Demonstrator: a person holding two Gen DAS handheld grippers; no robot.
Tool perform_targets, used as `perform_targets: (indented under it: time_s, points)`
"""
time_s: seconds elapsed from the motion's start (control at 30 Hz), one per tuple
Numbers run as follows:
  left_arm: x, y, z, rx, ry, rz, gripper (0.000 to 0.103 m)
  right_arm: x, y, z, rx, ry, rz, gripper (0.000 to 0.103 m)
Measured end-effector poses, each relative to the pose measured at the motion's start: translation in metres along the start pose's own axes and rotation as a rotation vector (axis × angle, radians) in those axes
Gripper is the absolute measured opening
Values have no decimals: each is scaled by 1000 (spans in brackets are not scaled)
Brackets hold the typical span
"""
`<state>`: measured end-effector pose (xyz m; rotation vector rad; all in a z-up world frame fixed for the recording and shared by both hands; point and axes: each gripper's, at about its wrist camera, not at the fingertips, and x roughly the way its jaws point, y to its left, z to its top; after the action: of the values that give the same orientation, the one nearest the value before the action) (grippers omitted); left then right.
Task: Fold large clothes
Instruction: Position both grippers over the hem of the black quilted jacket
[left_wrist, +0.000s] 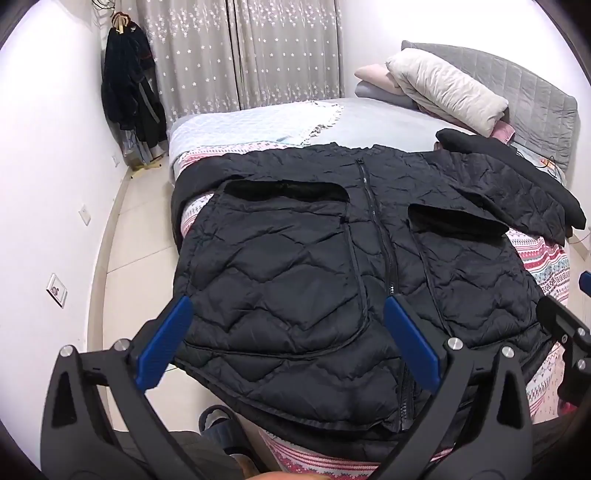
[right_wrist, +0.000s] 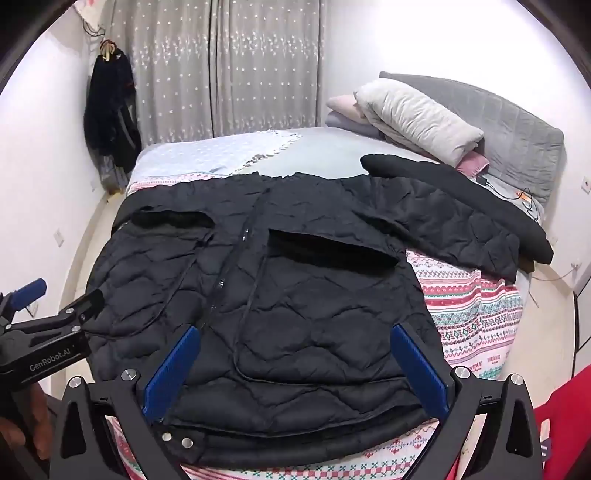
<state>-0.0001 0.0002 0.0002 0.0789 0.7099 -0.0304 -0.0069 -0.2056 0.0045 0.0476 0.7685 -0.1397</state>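
- Jacket (left_wrist: 332, 258): black, quilted, spread flat and front-up on the bed (left_wrist: 369, 110), zipper (left_wrist: 376, 229) running down the centre, hem toward the cameras.
- Sleeve (right_wrist: 461, 221): extends from the jacket toward 2 o'clock in the right wrist view, lying on the patterned blanket (right_wrist: 480, 314).
- Left gripper (left_wrist: 288, 332): jaws wide apart, holding nothing, positioned over the hem on the jacket's left half; one blue pad (left_wrist: 164, 339) is at the jacket's left edge, the other is near the zipper.
- Right gripper (right_wrist: 295, 365): jaws wide apart, holding nothing, positioned over the hem on the jacket's right half.
- Pillows (left_wrist: 443, 85): stacked against the headboard (left_wrist: 535, 99) at 1 o'clock.
- Dark clothes (left_wrist: 129, 85): hanging at 11 o'clock beside the curtain (left_wrist: 240, 48).
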Motion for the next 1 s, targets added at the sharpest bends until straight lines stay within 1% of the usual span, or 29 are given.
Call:
perform_targets:
  time_s: [0.27,0.3,0.33,0.4,0.53,0.7,0.87,1.0]
  points:
    - [1,3,-3,-2,5,-20,103,-1,-2,-2,18,2,-19,103]
    - [-3,-6,-2,6,-4,-7,103,-1,-3,-3,22,4,-21,103]
    - [-3,-6,-2,8,-3,-6,103,-1,-3,-3,26,3,-24,103]
    - [1,-9,-3,7,14,-10,103,-1,-5,-4,38,3,-32,103]
    - [1,-13,-4,10,20,-16,103,0,-8,-4,44,6,-46,103]
    - [3,-14,-5,24,26,-14,103,-3,-11,-5,49,-2,-57,103]
    - [3,-13,-5,13,23,-22,103,-1,-12,-7,53,8,-60,103]
    - [3,-13,-6,16,49,-24,103,0,-12,-8,56,11,-64,103]
